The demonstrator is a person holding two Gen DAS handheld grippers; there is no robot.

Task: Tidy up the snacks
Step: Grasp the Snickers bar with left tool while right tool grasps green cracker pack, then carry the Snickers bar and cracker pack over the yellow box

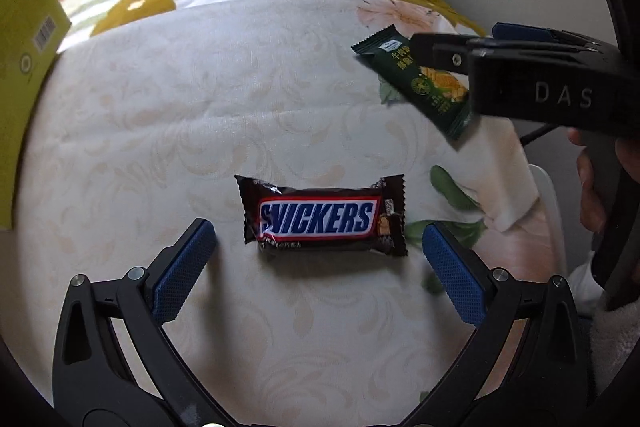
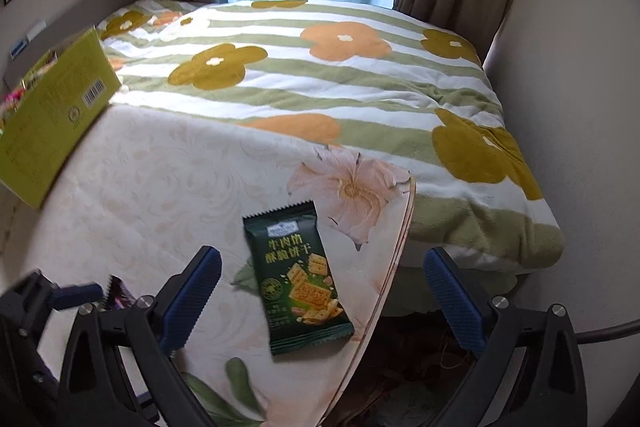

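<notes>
**Slick wrappers, a soft cloth and a nearby edge**

Glossy foil is the weak point on both sides. The left claw (image 1: 320, 259) is spread wide and empty, its blue pads flanking the Snickers bar (image 1: 322, 217), which lies flat on the cream tabletop (image 1: 160, 131) between them without touching either pad. Closing on the crimped ends rather than the body would likely let the bar squirt forward or twist out.

The right claw (image 2: 322, 291) is likewise released and holding nothing, poised around the green cracker packet (image 2: 300, 279). That packet lies flat close beside the tabletop's rounded edge, with a dark gap below. A pad that nudges it sideways before the grip sets could push it over the rim and out of reach.

Both pads might also snag the floral cloth and drag a fold along with the snack. The yellow-green box (image 2: 52, 119) at the far left seems the likely destination; its opening is hard to see, so a drop could miss it.
</notes>
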